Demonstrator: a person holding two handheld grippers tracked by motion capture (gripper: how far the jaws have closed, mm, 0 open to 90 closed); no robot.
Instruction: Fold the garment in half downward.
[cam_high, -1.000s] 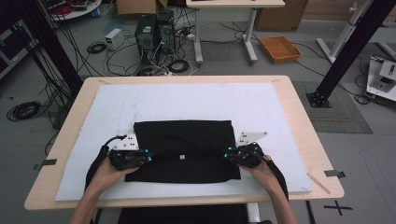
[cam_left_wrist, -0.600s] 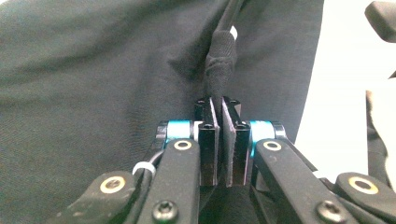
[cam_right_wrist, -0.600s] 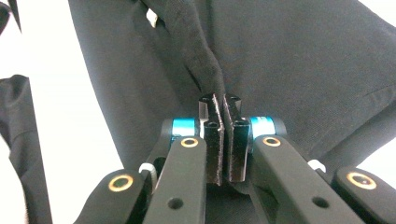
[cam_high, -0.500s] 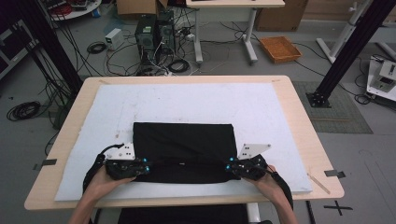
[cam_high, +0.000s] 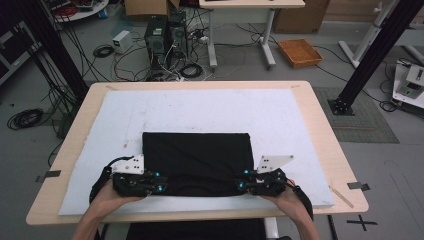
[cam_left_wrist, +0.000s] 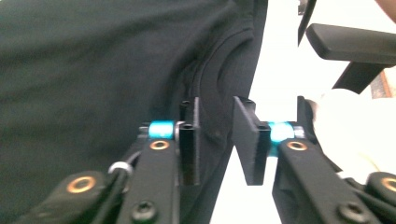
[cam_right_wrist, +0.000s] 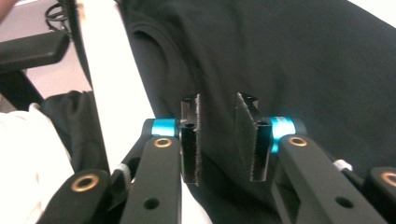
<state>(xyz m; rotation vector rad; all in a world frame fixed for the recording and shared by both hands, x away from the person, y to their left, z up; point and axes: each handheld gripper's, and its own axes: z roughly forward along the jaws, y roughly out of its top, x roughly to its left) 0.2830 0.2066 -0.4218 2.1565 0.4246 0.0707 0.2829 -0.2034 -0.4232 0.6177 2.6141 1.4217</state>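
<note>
A black garment (cam_high: 196, 160) lies folded into a flat rectangle on the white mat (cam_high: 200, 110). My left gripper (cam_high: 160, 187) rests at its near left corner and my right gripper (cam_high: 240, 185) at its near right corner, both pointing inward. In the left gripper view the left gripper (cam_left_wrist: 215, 140) has its jaws apart over the garment's (cam_left_wrist: 93, 70) collar seam, with no cloth pinched. The right gripper (cam_right_wrist: 218, 140) also stands open above the black cloth (cam_right_wrist: 303, 56). Both pairs of jaws have just been opening.
The mat covers most of a wooden table (cam_high: 325, 130). A black chair armrest (cam_left_wrist: 355, 44) sits past the near table edge, and the other armrest (cam_right_wrist: 28, 49) is on the other side. Computers, cables and an orange tray (cam_high: 300, 52) are on the floor beyond.
Both grippers came back toward the near edge of the garment and a little outward. A small white label in the middle is now covered. Both pairs of jaws have parted and let go of the cloth.
</note>
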